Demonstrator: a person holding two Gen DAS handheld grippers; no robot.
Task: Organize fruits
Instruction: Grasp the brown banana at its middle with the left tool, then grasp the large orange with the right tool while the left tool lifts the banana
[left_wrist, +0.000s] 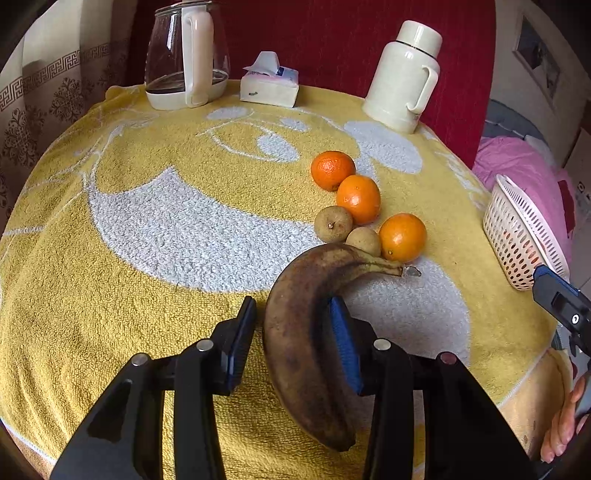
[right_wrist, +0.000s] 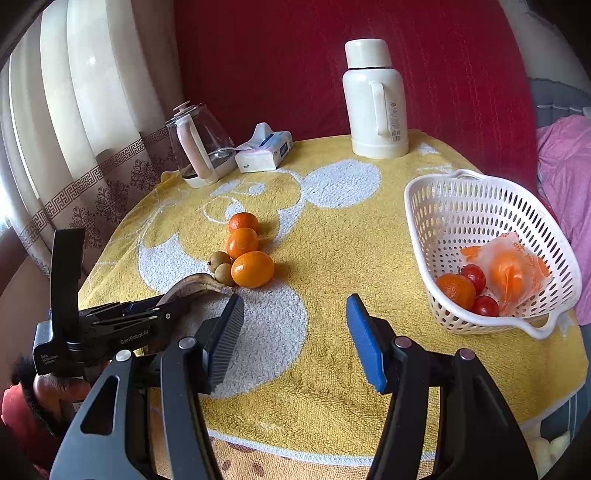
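The banana lay closest, between my left gripper pads, the right pad touching it, the left pad just clear, so I judged the grip not yet closed. My right gripper hung wide open and empty over the towel. Three oranges and two small brown fruits waited just beyond. Next: clamp, lift, carry right to the basket.
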